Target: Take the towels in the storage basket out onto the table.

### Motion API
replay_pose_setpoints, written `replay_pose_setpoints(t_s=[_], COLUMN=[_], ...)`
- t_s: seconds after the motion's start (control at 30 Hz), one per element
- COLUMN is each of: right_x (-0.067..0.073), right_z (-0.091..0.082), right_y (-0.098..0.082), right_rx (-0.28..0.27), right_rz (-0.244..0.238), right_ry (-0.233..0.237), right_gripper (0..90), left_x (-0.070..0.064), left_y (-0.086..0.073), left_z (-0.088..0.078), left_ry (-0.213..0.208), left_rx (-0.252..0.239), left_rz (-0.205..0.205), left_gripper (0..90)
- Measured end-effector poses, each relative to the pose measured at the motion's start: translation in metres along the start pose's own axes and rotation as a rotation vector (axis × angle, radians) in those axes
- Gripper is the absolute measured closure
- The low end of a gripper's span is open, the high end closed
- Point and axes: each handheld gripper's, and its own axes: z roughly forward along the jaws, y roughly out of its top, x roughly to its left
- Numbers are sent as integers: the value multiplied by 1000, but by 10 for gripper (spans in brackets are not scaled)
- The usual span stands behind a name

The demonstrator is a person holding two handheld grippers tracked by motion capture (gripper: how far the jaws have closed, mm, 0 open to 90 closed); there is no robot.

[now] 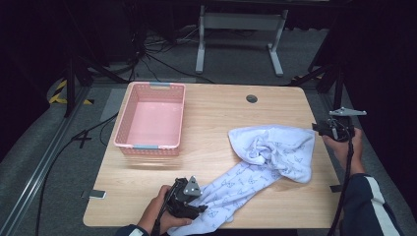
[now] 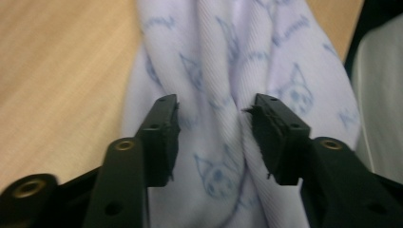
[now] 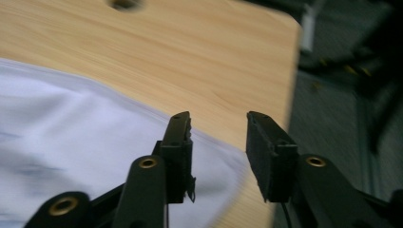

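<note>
A white cloth (image 1: 275, 147) printed with blue cat faces lies crumpled on the right half of the wooden table (image 1: 221, 113). One long end of it trails to the front edge. My left gripper (image 1: 199, 210) sits on that trailing end. In the left gripper view the left gripper (image 2: 214, 137) is open, its jaws astride a raised fold of the cloth (image 2: 214, 57). My right gripper (image 1: 318, 129) hovers at the table's right edge. Seen in its own view, the right gripper (image 3: 218, 142) is open over the cloth's edge (image 3: 71, 133) with nothing between its jaws.
An empty pink plastic basket (image 1: 147, 150) stands at the back left of the table. A cable hole (image 1: 252, 99) sits near the back edge. Behind the table a white metal stand (image 1: 241, 34) and cables (image 1: 162, 64) lie on the floor.
</note>
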Motion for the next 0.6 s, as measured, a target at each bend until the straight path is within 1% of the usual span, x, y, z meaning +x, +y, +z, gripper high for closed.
replay_pose_setpoints(t_s=[0.03,0.07,0.1,0.13,0.17,0.2,0.23,0.3,0.33,0.4,0.43,0.47,0.5,0.53,0.57,0.6], right_x=[12,33,44,58,73,82,86,91,90,88,88,86,85,85,83,80], right_z=[-1,2,6,13,25,39,48,73,84,100,105,108,110,110,113,117], right_y=[6,13,16,19,22,24,25,27,27,27,27,28,29,29,31,33], right_rx=[-20,-21,-9,14,52,93,118,179,209,242,243,231,233,233,231,231], right_rz=[-48,-126,-171,-218,-280,-319,-331,-346,-331,-308,-305,-288,-280,-280,-275,-250], right_ry=[62,153,186,236,264,276,295,255,244,225,233,239,239,239,254,256], right_gripper=[550,544,531,528,528,524,516,488,459,446,433,435,452,452,482,507], left_x=[4,8,11,15,16,17,16,16,16,17,17,16,16,16,15,10], left_y=[3,5,6,9,11,12,13,16,16,15,14,14,14,14,14,13], left_z=[2,3,6,10,14,17,20,22,22,22,21,21,21,21,20,18], left_ry=[24,29,23,21,22,13,11,6,0,-9,-14,-16,-19,-19,-18,-3], left_rx=[-18,-31,-31,-18,1,5,35,42,40,40,41,37,47,47,55,65], left_rz=[-25,-28,-50,-52,-51,-51,-31,-12,-8,-5,-7,-5,8,8,9,23], left_gripper=[470,468,467,472,480,496,512,525,542,582,606,638,682,728,728,788])
